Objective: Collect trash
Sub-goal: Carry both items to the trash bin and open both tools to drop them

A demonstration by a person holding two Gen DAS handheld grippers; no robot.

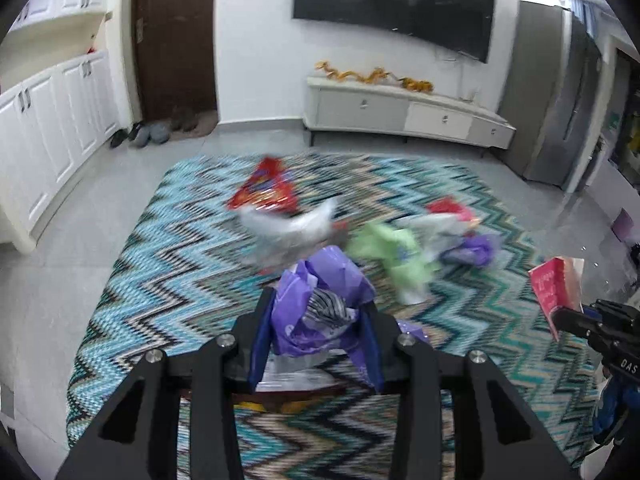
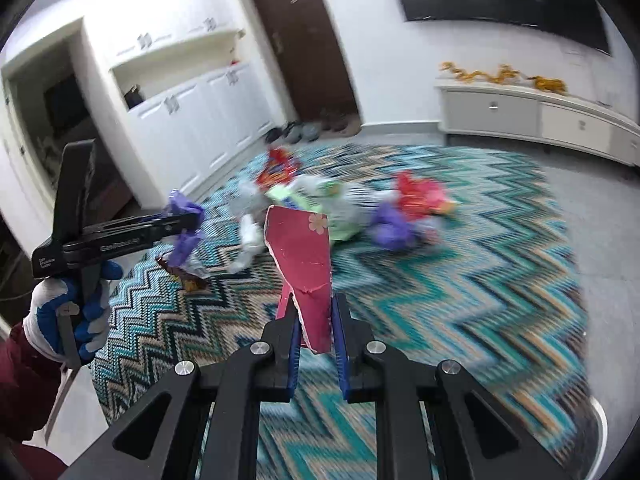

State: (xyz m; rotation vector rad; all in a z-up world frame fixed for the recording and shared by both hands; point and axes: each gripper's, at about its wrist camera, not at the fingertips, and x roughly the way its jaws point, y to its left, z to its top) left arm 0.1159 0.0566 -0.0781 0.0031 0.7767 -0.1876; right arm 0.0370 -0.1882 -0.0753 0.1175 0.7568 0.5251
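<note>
Left wrist view: the left tool (image 1: 320,320) is clamping a crumpled purple plastic bag (image 1: 320,300) between its blue-padded fingers (image 1: 262,344), holding it above a zigzag-patterned teal and white rug (image 1: 168,280). Beyond it, loose trash is lying blurred on the rug: a red snack wrapper (image 1: 266,192), a crumpled silver foil bag (image 1: 288,232), a pale green plastic bag (image 1: 394,252) and a second purple bag (image 1: 474,250). At the right edge, the right tool (image 1: 560,314) is gripping a torn pink cardboard piece (image 1: 556,290).

Right wrist view: the right tool (image 2: 316,328) is pinching the lower end of the pink cardboard piece (image 2: 304,256), which is standing upright between its fingers (image 2: 342,340). On the left, a gloved hand (image 2: 76,312) is holding the left tool (image 2: 188,220), closed on the purple bag (image 2: 186,228), above the rug (image 2: 460,280). The remaining trash is lying blurred mid-rug, near a dark brown door (image 2: 308,44).
</note>
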